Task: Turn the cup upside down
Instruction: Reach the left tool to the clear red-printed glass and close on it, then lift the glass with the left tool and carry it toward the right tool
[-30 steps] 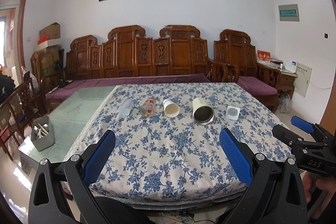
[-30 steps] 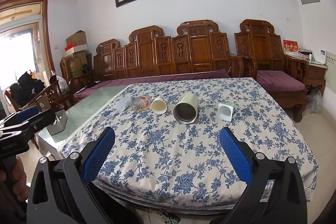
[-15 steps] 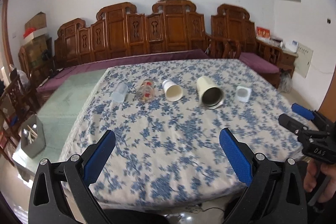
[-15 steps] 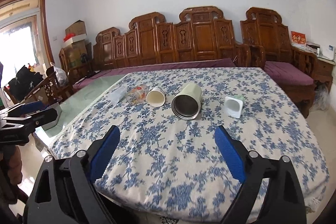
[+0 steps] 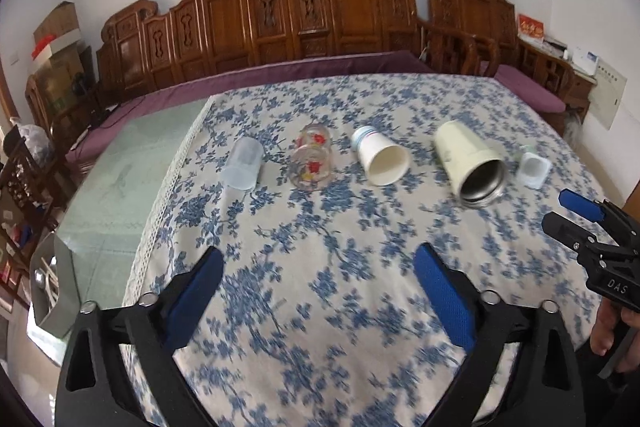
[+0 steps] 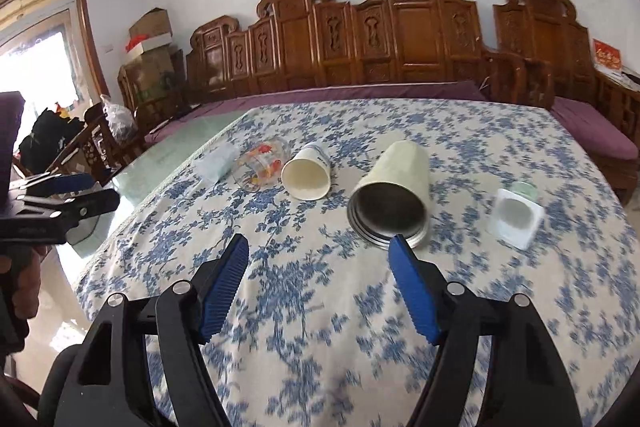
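Several cups lie on their sides in a row on the blue-flowered tablecloth point(image 5: 320, 267): a frosted plastic cup point(image 5: 243, 165), a clear glass with red print point(image 5: 311, 163), a white paper cup point(image 5: 381, 157), a cream steel-lined tumbler point(image 5: 469, 163) and a small white cup point(image 5: 533, 169). In the right wrist view they are the frosted cup point(image 6: 216, 163), glass point(image 6: 262, 163), paper cup point(image 6: 307, 175), tumbler point(image 6: 394, 195) and small cup point(image 6: 516, 217). My left gripper point(image 5: 318, 263) is open and empty, short of the row. My right gripper point(image 6: 318, 251) is open and empty, just before the tumbler's mouth.
Bare green glass tabletop point(image 5: 120, 179) lies left of the cloth. A carved wooden bench point(image 5: 320, 27) with purple cushions stands behind the table. A grey holder point(image 5: 44, 291) stands low at the left. The right gripper shows in the left view point(image 5: 592, 227).
Both grippers have moved forward and tilted down over the table; the cups look larger and nearer. The right gripper's jaws have narrowed somewhat. No cup has moved.
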### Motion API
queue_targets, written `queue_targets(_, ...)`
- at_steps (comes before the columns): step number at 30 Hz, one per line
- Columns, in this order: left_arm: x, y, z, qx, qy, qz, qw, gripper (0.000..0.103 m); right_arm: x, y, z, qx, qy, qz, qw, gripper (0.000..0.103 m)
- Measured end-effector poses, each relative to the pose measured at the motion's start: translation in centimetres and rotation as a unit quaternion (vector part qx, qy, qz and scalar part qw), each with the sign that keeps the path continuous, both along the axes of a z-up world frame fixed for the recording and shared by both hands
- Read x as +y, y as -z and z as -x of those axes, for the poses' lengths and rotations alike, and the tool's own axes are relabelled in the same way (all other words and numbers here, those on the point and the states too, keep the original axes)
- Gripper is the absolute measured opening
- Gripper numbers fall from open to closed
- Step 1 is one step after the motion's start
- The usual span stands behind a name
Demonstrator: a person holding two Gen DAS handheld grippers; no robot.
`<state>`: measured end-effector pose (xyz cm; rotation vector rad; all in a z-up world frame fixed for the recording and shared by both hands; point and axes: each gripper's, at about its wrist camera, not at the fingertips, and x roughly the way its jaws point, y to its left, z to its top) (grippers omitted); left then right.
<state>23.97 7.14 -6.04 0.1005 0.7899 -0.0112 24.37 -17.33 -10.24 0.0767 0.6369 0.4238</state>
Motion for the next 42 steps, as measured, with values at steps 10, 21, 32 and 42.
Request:
queue_targets(10,0.8,2.6,-9.4,0.057,0.018,-0.035,0.9976,0.075,4.7,3.1,-5.9,0.021,-0.036,0.011,0.999,0.075)
queue_targets(21,1.6,5.8,-21.3,0.12,-0.001,-0.026,0.9924,0.075,5.5,4.7,-6.2,0.026,-0.054,-0.002,0.998,0.075)
queue_targets(32,0.2,10.4,-30.0,0.218,-0.008,-0.023,0.9758,0.065,5.3,5.1,-5.9,0.034,-0.066,-0.008,0.997,0.075)
queue_targets(42,-1.0,12.3,-30.3,0.264,0.017,-0.066,0.9622,0.056,4.7,4.5,-5.6,0.033,-0.065,-0.016,0.997,0.075)
